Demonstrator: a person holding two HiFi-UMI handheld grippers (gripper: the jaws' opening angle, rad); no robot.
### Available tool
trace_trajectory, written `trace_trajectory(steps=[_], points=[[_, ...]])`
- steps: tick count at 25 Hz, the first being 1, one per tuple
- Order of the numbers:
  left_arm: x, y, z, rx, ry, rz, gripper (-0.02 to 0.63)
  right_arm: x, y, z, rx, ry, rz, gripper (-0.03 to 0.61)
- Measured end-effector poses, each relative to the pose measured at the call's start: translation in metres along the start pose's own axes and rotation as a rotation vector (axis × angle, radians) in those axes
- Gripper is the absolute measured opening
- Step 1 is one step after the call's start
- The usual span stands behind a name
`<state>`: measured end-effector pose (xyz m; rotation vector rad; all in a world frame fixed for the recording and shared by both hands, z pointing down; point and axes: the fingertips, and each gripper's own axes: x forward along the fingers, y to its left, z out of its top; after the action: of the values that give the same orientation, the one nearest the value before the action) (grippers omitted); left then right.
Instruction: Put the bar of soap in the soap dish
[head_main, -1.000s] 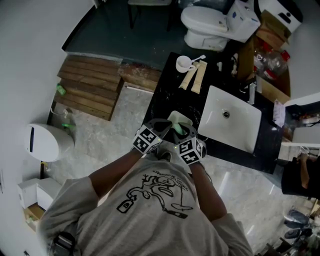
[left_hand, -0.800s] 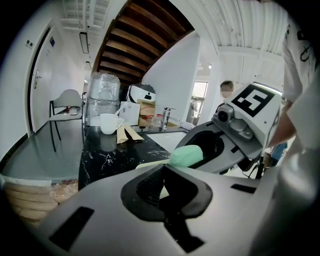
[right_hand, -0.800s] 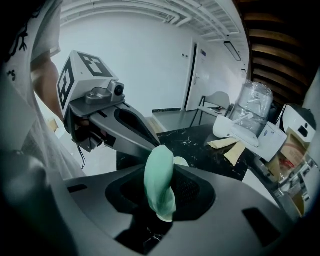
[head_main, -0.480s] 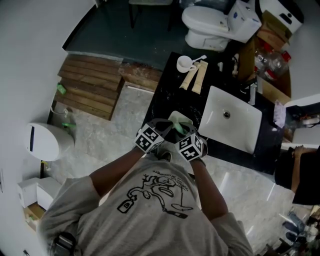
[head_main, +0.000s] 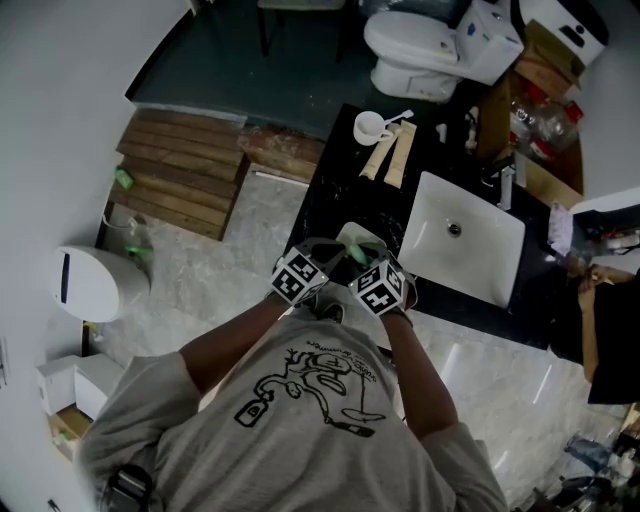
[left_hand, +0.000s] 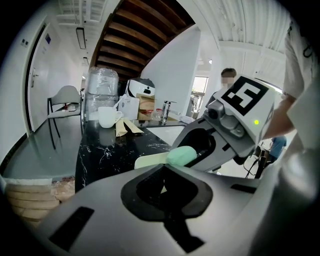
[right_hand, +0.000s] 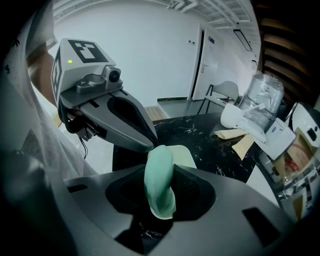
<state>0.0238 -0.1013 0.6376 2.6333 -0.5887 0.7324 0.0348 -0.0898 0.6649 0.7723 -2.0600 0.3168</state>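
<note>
right gripper view showed the right tongs (right_hand: 161, 197) pinching the green soap bar (right_hand: 159, 172) on edge, with the pale soap dish (right_hand: 184, 156) just beyond on the black bench (right_hand: 200, 134). the left tongs (left_hand: 167, 192) stood spread and empty. let go early, the slick bar might tip onto the bench. no writing was legible.

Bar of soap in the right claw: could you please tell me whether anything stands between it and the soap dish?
Nothing visible does. The bar of soap, held in the right claw, hangs just over the soap dish, whose visible part is bare. The left claw sits close beside the soap, not under it.
</note>
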Motion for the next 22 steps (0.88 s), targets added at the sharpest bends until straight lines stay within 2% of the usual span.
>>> trace_trajectory(steps=[22], points=[[0.0032, 0.0026, -0.0017, -0.009, 0.017, -0.006, 0.003, 0.0084, -0.0049, 0.0012, -0.025, 0.04, 0.024, 0.132]])
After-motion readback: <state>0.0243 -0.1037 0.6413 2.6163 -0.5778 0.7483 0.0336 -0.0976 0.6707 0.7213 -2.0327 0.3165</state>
